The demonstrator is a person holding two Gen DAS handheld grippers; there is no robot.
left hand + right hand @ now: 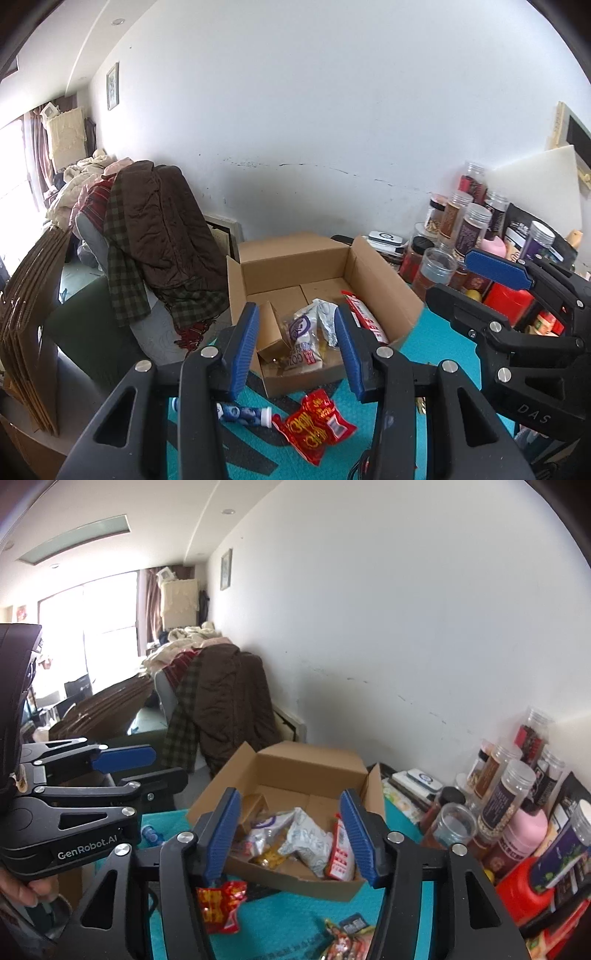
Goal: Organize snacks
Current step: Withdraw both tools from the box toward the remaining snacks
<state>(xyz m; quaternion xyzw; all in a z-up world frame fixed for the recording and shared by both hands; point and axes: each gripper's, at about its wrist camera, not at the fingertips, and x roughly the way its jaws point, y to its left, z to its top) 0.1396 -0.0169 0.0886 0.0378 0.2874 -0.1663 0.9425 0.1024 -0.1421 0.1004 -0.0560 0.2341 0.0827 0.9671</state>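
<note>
An open cardboard box (384, 288) (310, 764) sits on a teal mat. It holds a white packet with a purple logo (303, 328), a crumpled white packet (308, 838), a red-and-white bar (365, 317) (341, 849) and a small carton (271, 328). In front of the box lie a red snack packet (317, 424) (219, 904), a blue tube (243, 413) and a colourful packet (347, 941). My left gripper (295, 310) (166, 766) hovers open above the box's near edge, holding nothing. To its right, my right gripper (291, 794) (461, 280) is also open and holds nothing.
Several clear jars (472, 229) (506, 794) and a red container (524, 890) crowd the right side by the wall. A chair draped with coats (159, 236) stands left of the box. Flattened cardboard (33, 314) is stacked far left. A hand (26, 886) holds the left gripper.
</note>
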